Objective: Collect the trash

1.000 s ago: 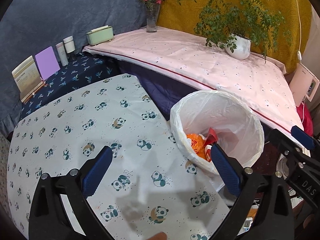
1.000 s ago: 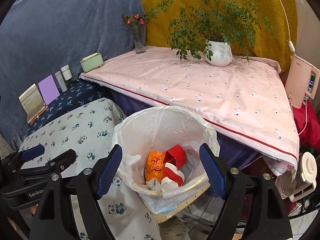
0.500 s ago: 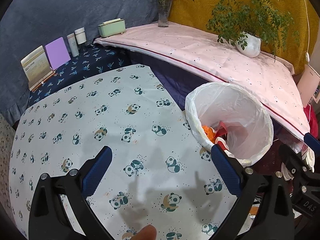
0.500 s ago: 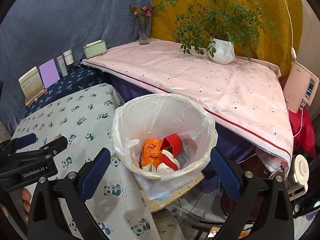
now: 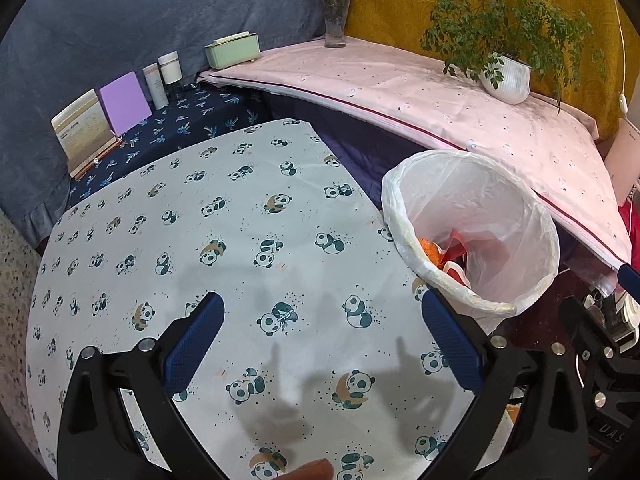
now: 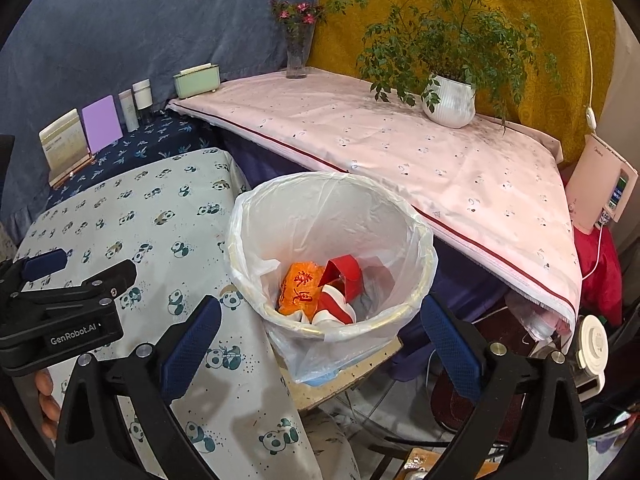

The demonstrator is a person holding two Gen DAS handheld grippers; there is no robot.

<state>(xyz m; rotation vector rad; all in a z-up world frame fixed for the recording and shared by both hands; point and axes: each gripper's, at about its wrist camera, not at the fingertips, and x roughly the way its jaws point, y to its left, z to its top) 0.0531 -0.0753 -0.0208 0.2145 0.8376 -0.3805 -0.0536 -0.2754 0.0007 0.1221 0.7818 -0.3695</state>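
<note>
The bin (image 6: pixel 332 256) stands just past the edge of the desk (image 5: pixel 240 216), lined with a thin, crinkled translucent bag; from the left wrist view its near wall hides most of what lies inside. The right wrist view looks straight in: the trash (image 6: pixel 320 292) sits at the bottom, an orange packet (image 6: pixel 300 290) with red characters too small to read, a red folded piece (image 6: pixel 346 276) and red-and-white scraps beside it. The right gripper (image 6: pixel 320 344) hangs over the bin's near rim, jaws spread wide with nothing between them. The left gripper (image 5: pixel 320 340) is likewise spread and empty above the panda-print cloth (soft cotton by the look). In the right wrist view its black body reads "GenRobot.AI". A fingertip (image 5: pixel 308 472) is cut off at the bottom edge.
</note>
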